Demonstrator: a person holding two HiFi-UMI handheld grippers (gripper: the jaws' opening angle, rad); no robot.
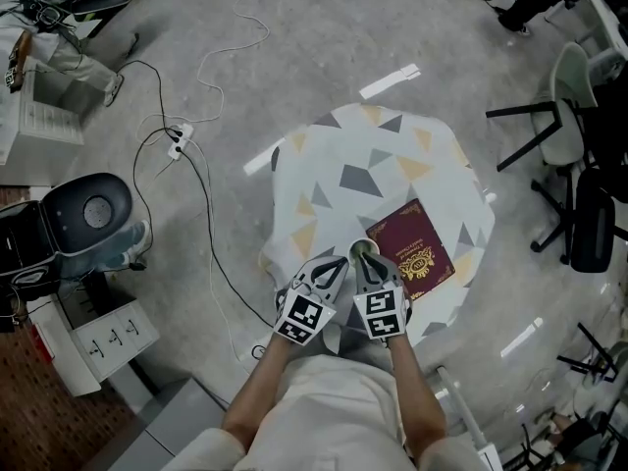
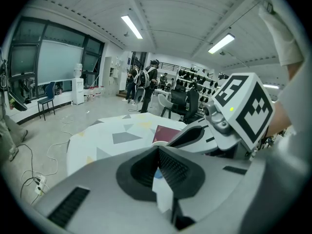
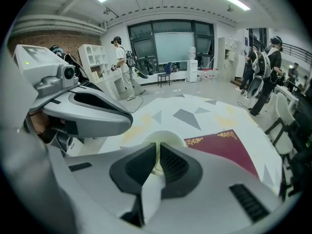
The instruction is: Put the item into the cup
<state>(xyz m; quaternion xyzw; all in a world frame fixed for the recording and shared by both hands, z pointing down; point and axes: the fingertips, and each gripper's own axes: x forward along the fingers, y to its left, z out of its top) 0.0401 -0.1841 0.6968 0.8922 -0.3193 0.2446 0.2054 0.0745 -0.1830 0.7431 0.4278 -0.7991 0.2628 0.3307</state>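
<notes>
Cup (image 1: 364, 248) on the table (image 1: 373, 145), near rim pinched in the right tongs (image 3: 157, 149), probably to steady it; left tongs (image 2: 158, 152) closed just beside.

Left gripper (image 1: 332, 266), right gripper (image 1: 365, 259) abreast (fingers together)

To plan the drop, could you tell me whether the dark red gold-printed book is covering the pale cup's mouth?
No, the dark red gold-printed book lies on the patterned tablecloth beside the pale cup, not over it.
</notes>
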